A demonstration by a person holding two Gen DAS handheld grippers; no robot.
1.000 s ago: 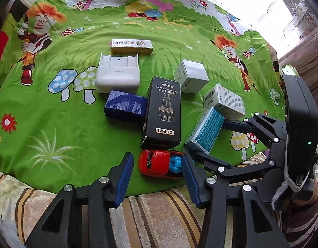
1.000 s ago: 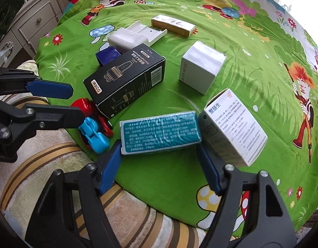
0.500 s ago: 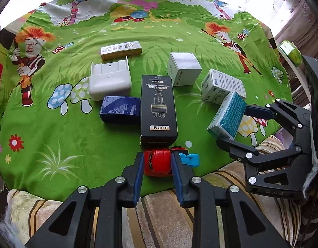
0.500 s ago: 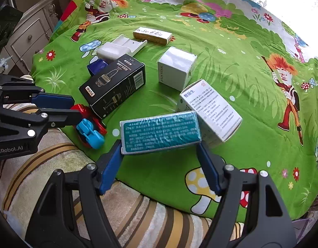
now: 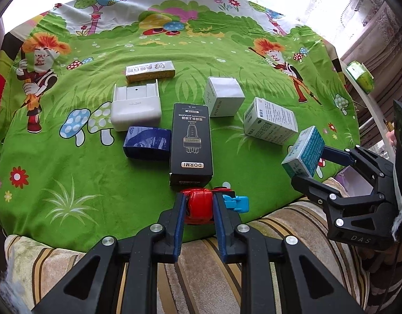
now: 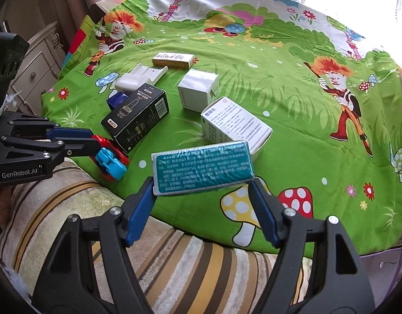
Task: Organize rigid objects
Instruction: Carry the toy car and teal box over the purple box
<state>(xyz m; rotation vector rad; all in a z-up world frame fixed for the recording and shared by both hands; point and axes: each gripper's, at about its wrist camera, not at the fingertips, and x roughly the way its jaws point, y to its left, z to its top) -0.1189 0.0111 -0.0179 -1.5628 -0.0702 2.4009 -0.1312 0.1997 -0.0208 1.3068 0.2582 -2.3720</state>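
Observation:
My left gripper [image 5: 199,204] is shut on a red toy car [image 5: 199,205] with a blue tail piece [image 5: 236,202], at the near edge of the green cartoon cloth [image 5: 57,172]. The same car [image 6: 110,157] shows at the left of the right wrist view, pinched by the left gripper [image 6: 92,142]. My right gripper [image 6: 202,191] is shut on a teal box [image 6: 202,168], held tilted above the cloth; in the left wrist view this teal box [image 5: 304,151] hangs at the right in the right gripper [image 5: 309,162]. A black DORMI box [image 5: 190,141] lies just beyond the car.
On the cloth lie a dark blue box [image 5: 147,144], a white holder [image 5: 135,107], a yellow-white flat box [image 5: 150,70], a white cube box [image 5: 223,99] and a white printed box [image 5: 270,120]. A striped cushion [image 5: 201,274] fills the foreground. A white cabinet [image 6: 39,70] stands left.
The left jaws closed onto the red toy car. The right gripper lifted the teal box off the cloth and carried it away from the white printed box, rolling as it went.

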